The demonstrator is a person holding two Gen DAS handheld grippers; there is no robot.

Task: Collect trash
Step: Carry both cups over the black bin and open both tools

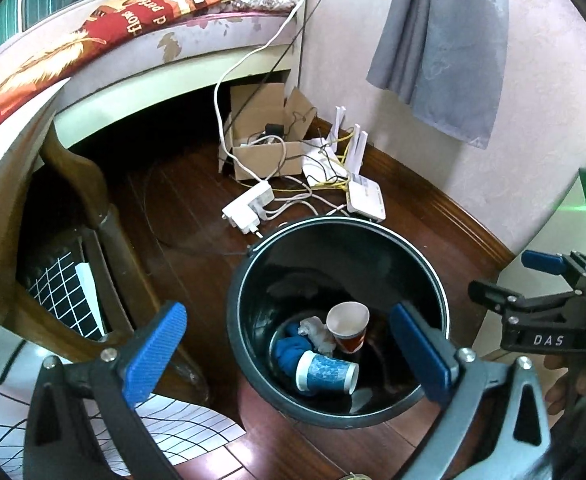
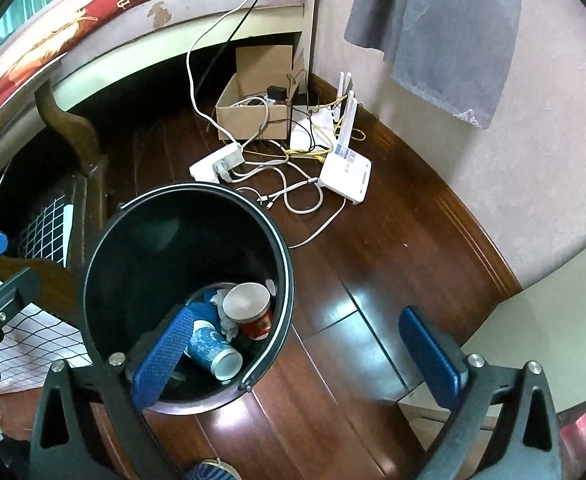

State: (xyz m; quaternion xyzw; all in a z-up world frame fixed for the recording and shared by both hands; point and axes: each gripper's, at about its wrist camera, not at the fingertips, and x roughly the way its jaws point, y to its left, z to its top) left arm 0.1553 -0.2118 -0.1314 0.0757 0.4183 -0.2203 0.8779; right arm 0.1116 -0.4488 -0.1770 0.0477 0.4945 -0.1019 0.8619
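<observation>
The left hand-held gripper (image 1: 289, 354) is wide open and holds nothing. It hangs over the black bin (image 1: 433, 276) on the floor (image 2: 373, 240). The right hand-held gripper (image 2: 305, 356) is wide open and empty too, with one blue finger (image 2: 165, 356) over the bin's rim. In the bin lie a blue paper cup (image 1: 327, 372), a red paper cup (image 1: 349, 326), some crumpled white paper (image 1: 317, 332) and what may be a blue cloth (image 1: 287, 354).

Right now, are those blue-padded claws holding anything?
Nothing is held. The left gripper and right gripper both gape open and empty above the black round bin.
</observation>
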